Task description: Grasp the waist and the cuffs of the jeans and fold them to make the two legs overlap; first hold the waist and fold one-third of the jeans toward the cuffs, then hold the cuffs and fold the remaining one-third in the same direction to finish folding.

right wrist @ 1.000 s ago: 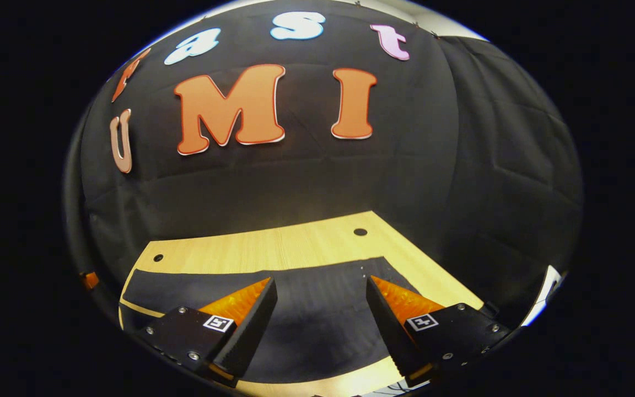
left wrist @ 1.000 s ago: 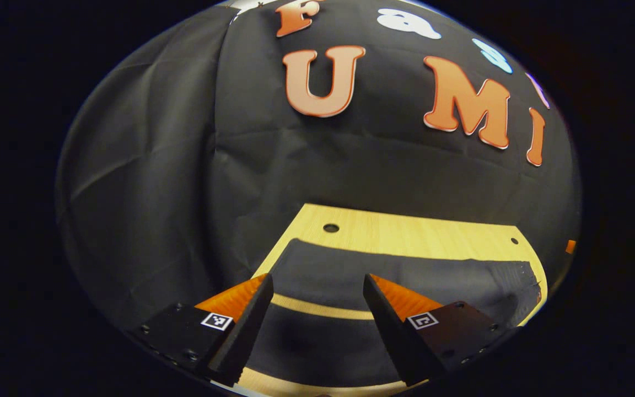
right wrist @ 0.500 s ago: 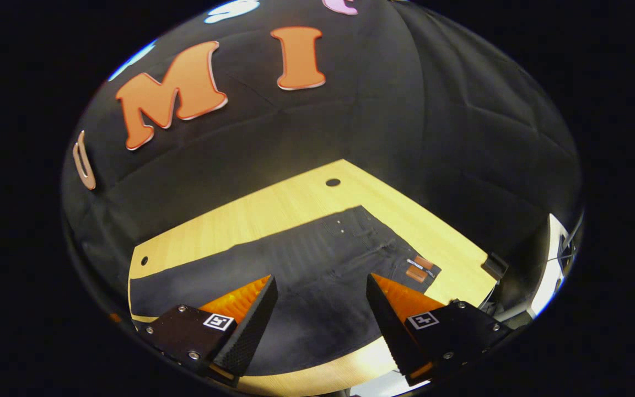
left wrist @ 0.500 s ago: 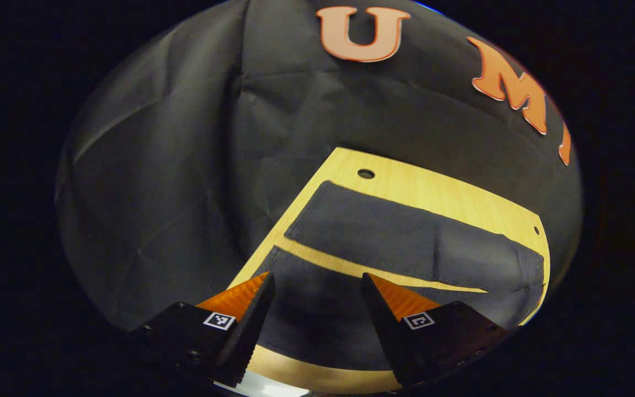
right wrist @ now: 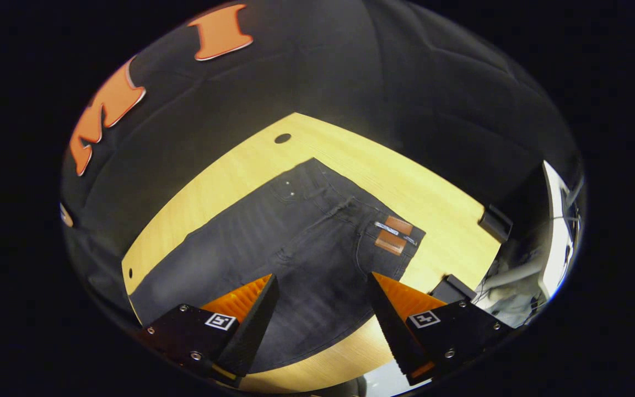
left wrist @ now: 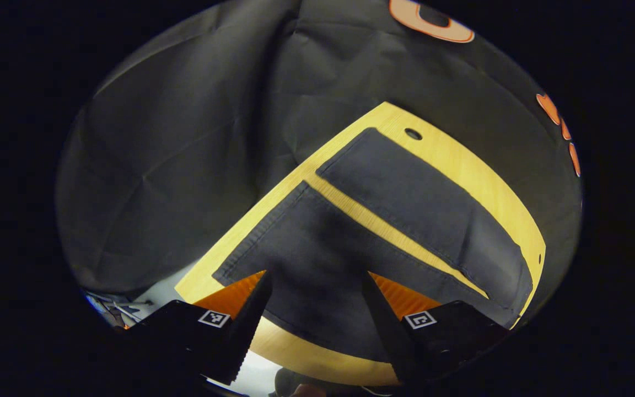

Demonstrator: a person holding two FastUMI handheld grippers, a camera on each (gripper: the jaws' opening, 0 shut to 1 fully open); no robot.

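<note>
Left gripper [left wrist: 313, 300] I am holding spread above the cuff end, dark jeans [left wrist: 383, 220] lying flat on the wooden table [left wrist: 477, 176], legs parted, right gripper [right wrist: 323, 306] I am hovering spread over the waist [right wrist: 361, 226], gripping nothing.

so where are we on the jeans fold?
Nothing is done: the jeans lie flat on the table, legs apart with a strip of wood showing between them in the left gripper view. In hand: the left hand-held gripper is open above the cuff end, the right hand-held gripper open above the waist, gripping nothing. Left: overlap the legs, then both one-third folds.
</note>
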